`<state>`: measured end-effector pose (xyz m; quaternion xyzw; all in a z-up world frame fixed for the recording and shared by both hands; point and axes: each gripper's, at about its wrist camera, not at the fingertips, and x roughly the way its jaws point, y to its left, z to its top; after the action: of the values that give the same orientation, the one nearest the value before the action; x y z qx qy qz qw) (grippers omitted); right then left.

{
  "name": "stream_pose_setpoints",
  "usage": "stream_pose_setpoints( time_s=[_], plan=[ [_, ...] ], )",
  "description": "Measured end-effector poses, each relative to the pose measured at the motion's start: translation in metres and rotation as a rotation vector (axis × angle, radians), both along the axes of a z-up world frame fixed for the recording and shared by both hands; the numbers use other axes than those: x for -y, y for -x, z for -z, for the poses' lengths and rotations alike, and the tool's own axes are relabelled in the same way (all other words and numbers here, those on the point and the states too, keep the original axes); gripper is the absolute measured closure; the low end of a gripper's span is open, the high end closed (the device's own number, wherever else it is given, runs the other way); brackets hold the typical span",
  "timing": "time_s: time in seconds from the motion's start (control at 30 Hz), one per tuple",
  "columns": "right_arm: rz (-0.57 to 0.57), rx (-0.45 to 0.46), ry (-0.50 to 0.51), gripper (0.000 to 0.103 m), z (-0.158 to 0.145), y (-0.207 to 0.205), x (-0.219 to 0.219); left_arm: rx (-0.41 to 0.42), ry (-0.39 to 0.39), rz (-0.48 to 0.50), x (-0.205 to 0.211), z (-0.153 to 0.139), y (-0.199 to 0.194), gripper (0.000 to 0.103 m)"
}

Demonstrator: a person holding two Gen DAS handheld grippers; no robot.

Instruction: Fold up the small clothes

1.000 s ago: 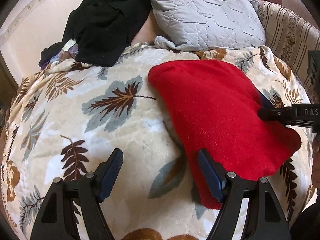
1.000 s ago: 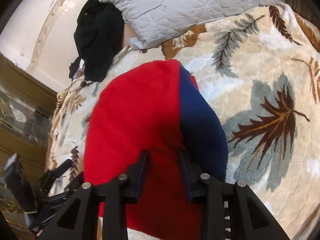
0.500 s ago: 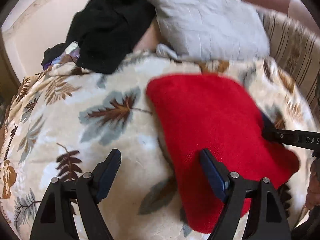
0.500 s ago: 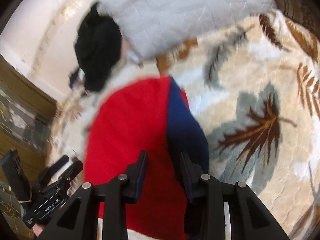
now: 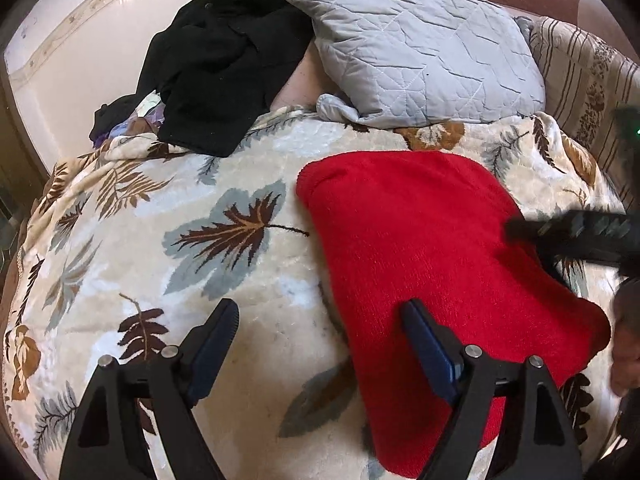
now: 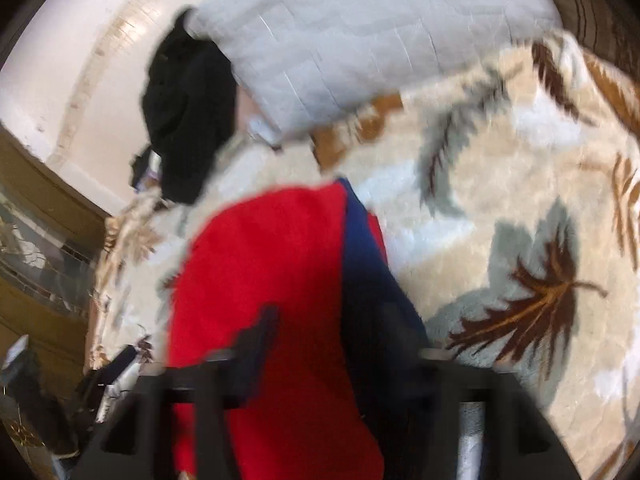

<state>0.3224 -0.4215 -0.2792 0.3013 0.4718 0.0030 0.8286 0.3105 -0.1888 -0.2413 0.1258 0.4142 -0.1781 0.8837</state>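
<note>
Red fleece garment [image 5: 432, 256], small and soft with a navy-blue panel [image 6: 372, 280] along one side, lies flat on the cream leaf-patterned plush blanket [image 5: 224, 240] covering the bed. Step in hand, by my reading: a fold in progress or just laid, with one half apparently doubled over. Left hand-held gripper [image 5: 320, 340] hovers low, jaws wide apart, one finger over the blanket, the other over the garment's near edge; nothing held. Right hand-held gripper [image 6: 332, 344] sits over the red-navy seam (view badly blurred); jaws look partly apart, but whether cloth is pinched between them I cannot tell. In the left view it reaches in over the garment's right side.

Next move probably calls for pinching an edge cleanly and carrying it across without dragging the lower layer.

No containers in view. Grey quilted pillow [image 5: 420, 52] and a heap of black clothing [image 5: 224, 60] rest at the bed's far end.
</note>
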Motion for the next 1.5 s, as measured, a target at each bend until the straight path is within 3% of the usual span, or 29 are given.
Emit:
stream_pose_setpoints(
  time_s=[0.33,0.57,0.7,0.83,1.37,1.5],
  plan=[
    [0.061,0.092,0.029,0.032,-0.022,0.024,0.008,0.024,-0.025,-0.004,0.000,-0.004,0.005,0.018],
    [0.050,0.118,0.083,0.051,-0.033,0.041,0.004,0.065,-0.044,0.000,-0.001,-0.012,0.016,0.018],
    [0.000,0.098,0.095,0.052,-0.027,0.042,-0.008,0.078,-0.047,-0.002,-0.002,-0.013,0.018,0.018],
    [-0.034,0.016,0.068,0.052,-0.006,0.034,-0.015,0.057,-0.079,0.009,0.003,-0.005,0.017,0.018],
    [-0.043,0.022,0.055,0.052,-0.007,0.035,-0.013,0.069,-0.082,0.006,0.004,-0.004,0.020,0.018],
    [-0.040,0.060,0.083,0.052,-0.018,0.041,-0.017,0.070,-0.079,0.001,0.003,-0.006,0.021,0.018]
  ],
)
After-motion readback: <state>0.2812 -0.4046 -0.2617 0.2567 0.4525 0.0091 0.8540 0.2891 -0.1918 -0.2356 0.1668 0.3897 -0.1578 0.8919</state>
